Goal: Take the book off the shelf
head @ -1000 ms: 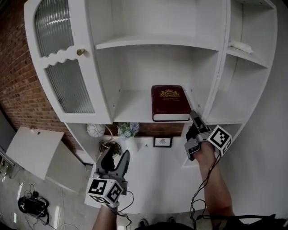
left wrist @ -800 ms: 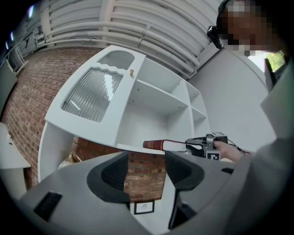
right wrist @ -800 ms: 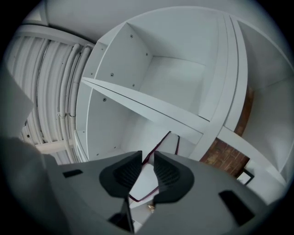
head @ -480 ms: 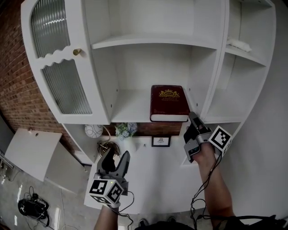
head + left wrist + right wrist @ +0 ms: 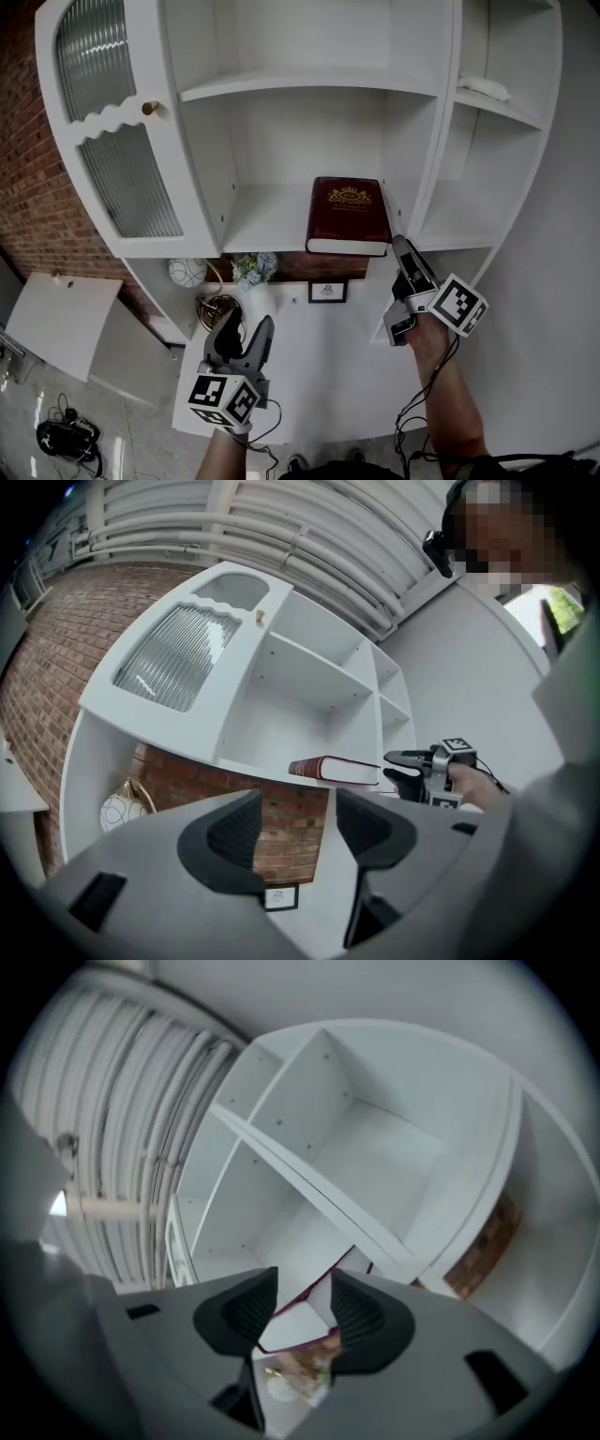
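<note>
Book (image 5: 349, 214) left on shelf (image 5: 267, 220), ungripped; right gripper (image 5: 401, 248) jaws just opened part-way, book corner just ahead, nothing held; removal undone.

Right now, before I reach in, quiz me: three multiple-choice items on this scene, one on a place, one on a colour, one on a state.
1. The book lies:
A. in a basket
B. flat on the shelf just above the flowers
C. on a chair

2. Its cover is:
A. blue
B. green
C. dark red

3. The left hand-held gripper is:
A. shut on the book
B. open and empty
C. shut on a cup

Answers:
1 B, the head view shows it lying flat on that shelf, cover up.
2 C, the cover is dark red with a gold emblem.
3 B, in its own view the jaws stand apart with nothing between them.
</note>
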